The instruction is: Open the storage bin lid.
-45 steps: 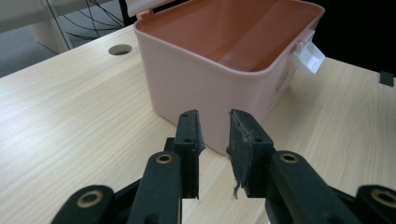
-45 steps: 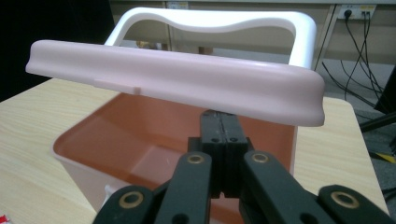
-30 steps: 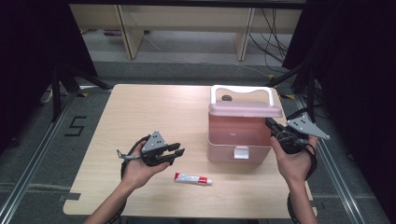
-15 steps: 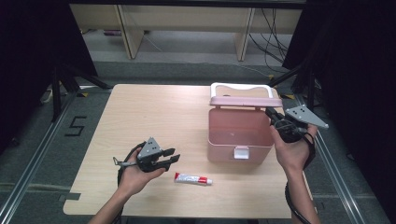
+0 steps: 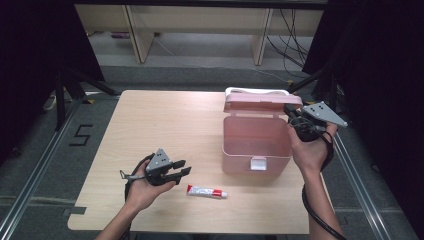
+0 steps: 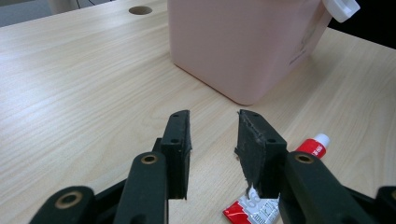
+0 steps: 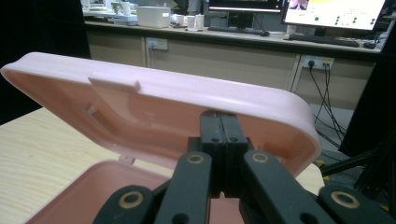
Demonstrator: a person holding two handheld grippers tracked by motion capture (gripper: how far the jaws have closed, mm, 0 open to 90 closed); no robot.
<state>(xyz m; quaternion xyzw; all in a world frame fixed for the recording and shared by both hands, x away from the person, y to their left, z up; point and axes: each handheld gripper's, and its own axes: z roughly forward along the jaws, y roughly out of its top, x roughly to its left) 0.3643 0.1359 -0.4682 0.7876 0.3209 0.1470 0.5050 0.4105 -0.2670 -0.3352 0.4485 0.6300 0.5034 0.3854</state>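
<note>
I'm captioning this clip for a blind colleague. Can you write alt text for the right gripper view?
The shut black jaws of the right gripper push up the rim of the pink plastic box's raised lid, with the open pink box below on the pale wooden table.

One pink box [image 5: 256,145] stands at the right of the desk [image 5: 165,130], with one lid [image 5: 262,102] raised at its far side and one white handle [image 5: 256,91] on that lid. One red-and-white tube [image 5: 206,191] lies near the front edge. Two grippers are in use: the left gripper [image 5: 181,171] and the right gripper [image 5: 290,108].
</note>
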